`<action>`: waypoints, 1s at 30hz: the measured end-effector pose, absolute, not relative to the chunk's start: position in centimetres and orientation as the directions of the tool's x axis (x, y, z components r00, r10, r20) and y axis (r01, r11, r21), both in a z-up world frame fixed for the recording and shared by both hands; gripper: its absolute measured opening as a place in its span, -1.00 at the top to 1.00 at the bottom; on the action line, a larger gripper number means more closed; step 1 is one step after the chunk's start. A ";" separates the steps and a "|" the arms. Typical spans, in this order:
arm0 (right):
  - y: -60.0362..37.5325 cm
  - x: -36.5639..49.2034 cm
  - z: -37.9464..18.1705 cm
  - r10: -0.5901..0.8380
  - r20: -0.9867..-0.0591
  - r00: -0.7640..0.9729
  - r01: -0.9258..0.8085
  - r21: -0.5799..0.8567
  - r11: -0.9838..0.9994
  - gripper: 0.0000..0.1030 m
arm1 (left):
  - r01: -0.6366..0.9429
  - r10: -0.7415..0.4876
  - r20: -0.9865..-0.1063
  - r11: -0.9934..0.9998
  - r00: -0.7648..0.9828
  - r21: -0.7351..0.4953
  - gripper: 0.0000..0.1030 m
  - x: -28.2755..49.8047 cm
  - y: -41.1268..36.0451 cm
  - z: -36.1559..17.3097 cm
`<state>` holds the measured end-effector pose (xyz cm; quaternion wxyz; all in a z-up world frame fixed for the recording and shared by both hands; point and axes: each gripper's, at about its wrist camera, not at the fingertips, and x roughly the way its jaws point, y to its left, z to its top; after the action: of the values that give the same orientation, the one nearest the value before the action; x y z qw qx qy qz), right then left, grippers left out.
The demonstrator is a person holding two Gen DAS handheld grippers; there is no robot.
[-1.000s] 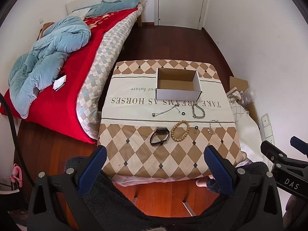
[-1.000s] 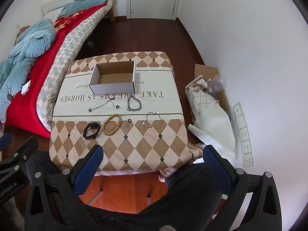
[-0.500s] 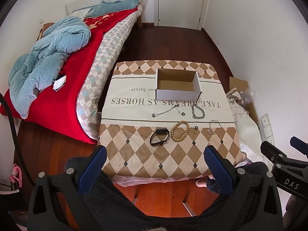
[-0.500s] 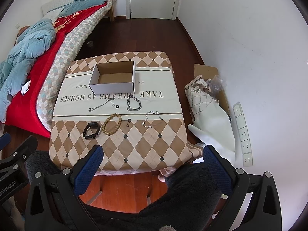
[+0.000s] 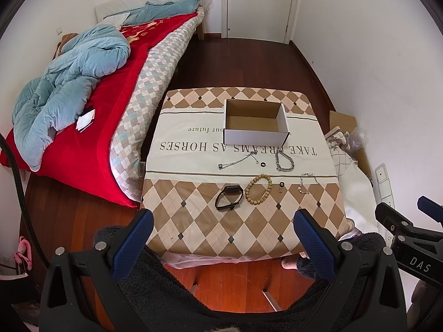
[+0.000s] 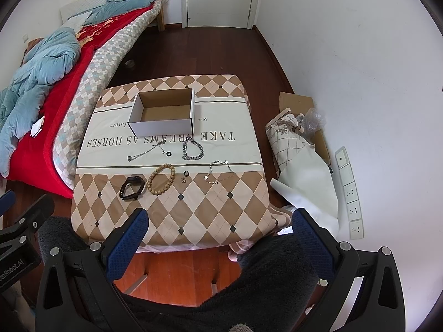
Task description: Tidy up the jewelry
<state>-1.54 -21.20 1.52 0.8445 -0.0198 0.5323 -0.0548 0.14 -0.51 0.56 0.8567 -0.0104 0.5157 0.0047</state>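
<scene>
A small table (image 5: 193, 229) with a diamond-pattern cloth holds an open, empty cardboard box (image 5: 255, 122) (image 6: 163, 113) at the far side. In front of it lie a thin silver necklace (image 5: 238, 161), a thick silver chain (image 5: 283, 160) (image 6: 192, 149), a wooden bead bracelet (image 5: 258, 188) (image 6: 162, 179), a black band (image 5: 229, 197) (image 6: 132, 188), a fine chain bracelet (image 5: 306, 182) (image 6: 218, 170) and small rings (image 5: 263, 163). My left gripper (image 5: 221, 238) and right gripper (image 6: 220, 235) are open and empty, held above the table's near edge.
A bed (image 5: 91, 91) with red cover and blue quilt stands left of the table. Bags and cardboard (image 6: 299, 138) lie on the floor at the right by the white wall. A closed door (image 5: 260, 2) is at the back.
</scene>
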 end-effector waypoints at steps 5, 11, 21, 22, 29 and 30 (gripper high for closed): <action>-21.2 -1.6 1.5 -0.111 -0.897 0.428 0.072 -0.089 0.993 -1.00 | -0.019 -0.001 -0.882 1.000 0.471 -0.011 -1.00 0.3 -0.6 0.8; -21.2 -1.5 1.6 -0.112 -0.897 0.427 0.071 -0.091 0.993 -1.00 | -0.018 -0.001 -0.883 1.000 0.470 -0.011 -1.00 0.5 -0.7 0.9; -21.2 -1.8 1.8 -0.111 -0.896 0.431 0.073 -0.088 0.993 -1.00 | -0.016 -0.002 -0.881 1.000 0.474 -0.011 -1.00 0.4 -0.8 1.0; -21.1 -1.9 1.9 -0.111 -0.895 0.432 0.073 -0.088 0.993 -1.00 | -0.016 -0.002 -0.881 1.000 0.473 -0.011 -1.00 0.5 -0.9 1.0; -21.1 -1.9 2.1 -0.111 -0.894 0.435 0.072 -0.088 0.994 -1.00 | -0.015 -0.005 -0.878 1.000 0.479 -0.014 -1.00 0.0 -0.7 1.1; -21.1 -1.9 2.1 -0.111 -0.894 0.435 0.073 -0.088 0.993 -1.00 | -0.016 -0.005 -0.877 1.000 0.481 -0.014 -1.00 0.0 -0.6 1.1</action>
<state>-1.94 -21.11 2.12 0.8468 -0.0181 0.5288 -0.0544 0.02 -0.64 1.08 0.8604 -0.0103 0.5095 0.0032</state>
